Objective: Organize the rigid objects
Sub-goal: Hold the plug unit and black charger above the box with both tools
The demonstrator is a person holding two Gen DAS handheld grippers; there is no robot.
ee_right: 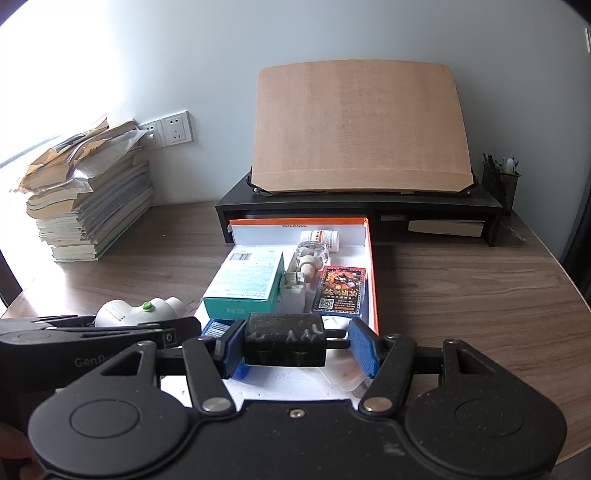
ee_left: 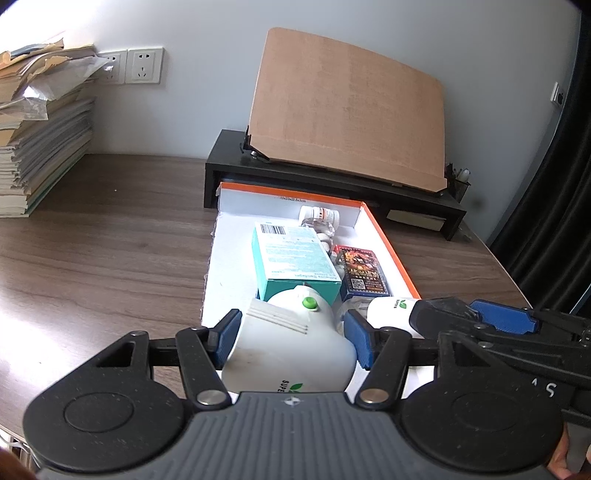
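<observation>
Wood-grain desk (ee_right: 480, 295) by white wall | orange-edged white cardboard tray (ee_left: 391, 251) holds teal carton (ee_left: 291, 258), red card pack (ee_left: 364, 271) | left gripper (ee_left: 291, 338) clamps white plastic bottle (ee_left: 291, 347) at tray's near end | right gripper (ee_right: 293, 341) grips black ribbed block (ee_right: 284, 343) over tray's near right

A pale wall (ee_right: 332, 33) with two sockets (ee_right: 177, 129) backs the wood-grain counter (ee_right: 461, 288); a paper stack (ee_right: 92, 206) fills its back left corner, a black riser (ee_right: 369, 206) holding a brown board (ee_right: 362, 125) stands along the back edge, daylight from the left
</observation>
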